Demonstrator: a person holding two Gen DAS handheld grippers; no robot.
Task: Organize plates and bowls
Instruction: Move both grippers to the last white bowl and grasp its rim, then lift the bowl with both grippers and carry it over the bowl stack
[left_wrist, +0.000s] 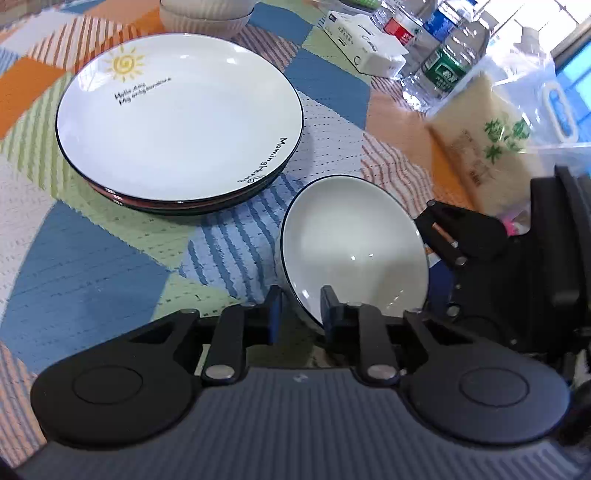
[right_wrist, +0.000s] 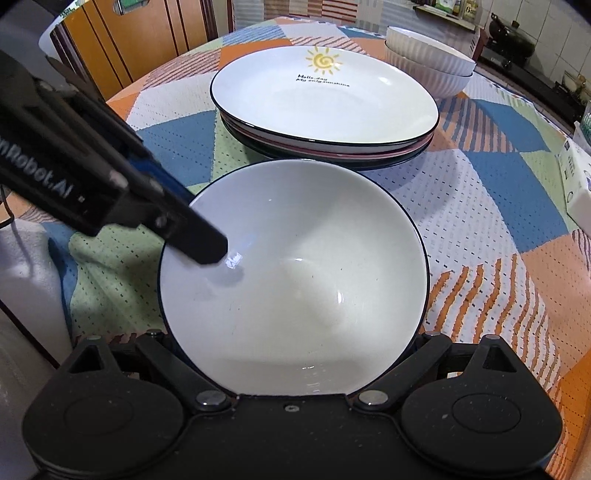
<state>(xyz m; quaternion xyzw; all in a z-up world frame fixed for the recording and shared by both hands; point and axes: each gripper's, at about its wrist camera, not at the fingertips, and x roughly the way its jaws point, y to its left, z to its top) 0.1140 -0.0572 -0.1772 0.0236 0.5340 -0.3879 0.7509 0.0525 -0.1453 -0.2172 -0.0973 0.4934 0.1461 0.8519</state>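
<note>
A white bowl with a dark rim (left_wrist: 354, 243) (right_wrist: 295, 280) is held tilted above the patchwork tablecloth. My left gripper (left_wrist: 301, 314) is shut on its rim, one finger inside and one outside; it shows in the right wrist view (right_wrist: 184, 225) at the bowl's left edge. My right gripper's fingers are hidden under the bowl in its own view; it shows in the left wrist view (left_wrist: 443, 236) at the bowl's far right edge. A stack of plates (left_wrist: 181, 118) (right_wrist: 325, 99), the top one with a sun print, lies just beyond. Two stacked ribbed white bowls (left_wrist: 205, 14) (right_wrist: 428, 62) stand behind the plates.
A tissue box (left_wrist: 365, 44) (right_wrist: 578, 184), water bottles (left_wrist: 443, 55) and a clear bag of rice (left_wrist: 495, 140) lie to the right on the tablecloth (left_wrist: 92, 266). A wooden chair (right_wrist: 136, 40) stands at the table's far left edge.
</note>
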